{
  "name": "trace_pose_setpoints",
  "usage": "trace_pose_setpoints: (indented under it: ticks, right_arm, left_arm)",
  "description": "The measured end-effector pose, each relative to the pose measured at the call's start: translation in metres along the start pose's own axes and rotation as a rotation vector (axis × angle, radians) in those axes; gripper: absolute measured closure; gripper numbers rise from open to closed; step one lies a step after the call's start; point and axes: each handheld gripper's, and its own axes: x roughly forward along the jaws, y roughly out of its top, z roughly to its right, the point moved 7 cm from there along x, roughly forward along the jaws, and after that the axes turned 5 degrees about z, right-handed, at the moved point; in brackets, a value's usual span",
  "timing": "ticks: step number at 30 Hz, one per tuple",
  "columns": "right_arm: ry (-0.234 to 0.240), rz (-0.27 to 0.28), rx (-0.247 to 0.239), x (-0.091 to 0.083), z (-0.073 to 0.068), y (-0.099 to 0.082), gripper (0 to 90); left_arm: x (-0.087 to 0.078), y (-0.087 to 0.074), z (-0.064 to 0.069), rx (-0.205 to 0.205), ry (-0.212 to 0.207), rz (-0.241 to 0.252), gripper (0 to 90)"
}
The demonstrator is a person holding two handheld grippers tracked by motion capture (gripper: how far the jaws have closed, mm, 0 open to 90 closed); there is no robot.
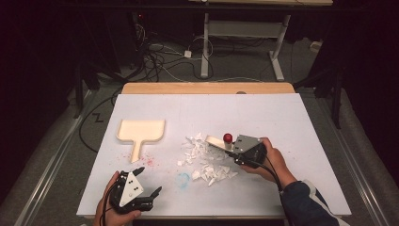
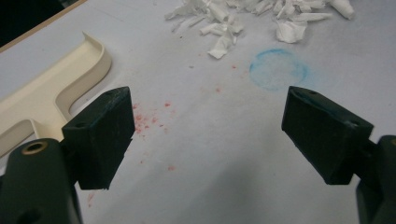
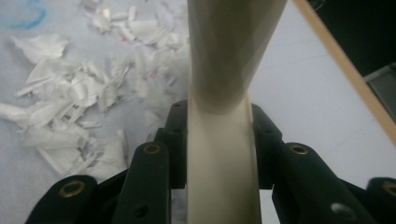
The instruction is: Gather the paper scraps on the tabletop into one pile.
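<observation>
surface (image 1: 291, 122): white, we work at its near half | dustpan (image 1: 140, 131): cream, stiff, light, left-centre, handle pointing toward us, best held there | paper scraps (image 1: 207, 160): flimsy heap mid-surface | left hand-held gripper (image 1: 149, 187): jaws wide, empty | right hand-held gripper (image 1: 231, 151): clamping cream brush handle (image 3: 223, 154), red knob (image 1: 227, 137), long axis pointing into the scraps

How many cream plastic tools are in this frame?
2. The dustpan lies flat on the table's left half, untouched. A cream scraper is clamped in the right gripper, at the right edge of the paper scraps.
</observation>
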Motion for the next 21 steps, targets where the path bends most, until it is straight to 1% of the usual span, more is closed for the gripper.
trace_pose_setpoints:
  ticks: [1,3,5,6,7,8,10,11,12,13,14,16,17,19,21]
  right_arm:
    - [-0.013,0.005,0.01,-0.004,0.003,0.001,68.0]
    - [-0.032,0.03,0.045,-0.013,0.01,0.005,68.1]
    - [-0.06,0.042,0.076,-0.022,0.018,0.007,68.1]
    - [-0.078,0.039,0.097,-0.031,0.023,0.007,68.0]
    - [-0.078,0.039,0.097,-0.031,0.023,0.007,68.0]
    - [-0.094,0.038,0.11,-0.036,0.025,0.007,68.0]
    - [-0.108,0.021,0.139,-0.044,0.027,0.004,68.0]
    - [-0.138,0.008,0.165,-0.053,0.03,0.0,68.0]
    - [-0.138,0.008,0.165,-0.053,0.03,0.0,68.0]
    - [-0.147,-0.001,0.187,-0.058,0.031,-0.002,68.0]
    - [-0.157,-0.007,0.198,-0.063,0.032,-0.005,68.0]
    - [-0.193,-0.035,0.224,-0.071,0.035,-0.011,68.0]
    - [-0.211,-0.051,0.245,-0.075,0.037,-0.015,68.0]
    - [-0.237,-0.075,0.281,-0.082,0.039,-0.022,68.0]
    - [-0.255,-0.101,0.312,-0.084,0.04,-0.03,68.1]
  left_arm:
    - [0.0,0.0,0.0,-0.001,0.0,0.001,16.3]
    - [-0.001,0.0,0.0,-0.003,0.001,0.003,16.4]
    - [-0.001,0.0,0.0,-0.004,0.001,0.005,16.3]
    - [-0.001,0.0,0.0,-0.004,0.001,0.005,16.3]
    - [-0.001,0.0,0.0,-0.003,0.0,0.006,16.3]
    - [-0.001,0.0,0.0,-0.003,-0.001,0.006,16.3]
    - [-0.001,0.0,0.0,-0.001,-0.001,0.007,16.3]
    - [-0.001,0.001,0.0,0.001,-0.001,0.006,16.3]
    - [-0.001,0.001,0.0,0.001,-0.001,0.007,16.3]
    - [-0.001,0.001,0.001,0.0,-0.002,0.008,16.3]
    - [-0.002,0.001,0.001,0.0,-0.001,0.009,16.3]
    - [-0.002,0.002,0.001,0.002,0.0,0.007,16.3]
    - [-0.002,0.002,0.001,0.004,0.0,0.007,16.3]
    - [-0.002,0.002,0.001,0.005,0.001,0.009,16.3]
    - [-0.002,0.003,0.001,0.006,0.003,0.012,16.3]
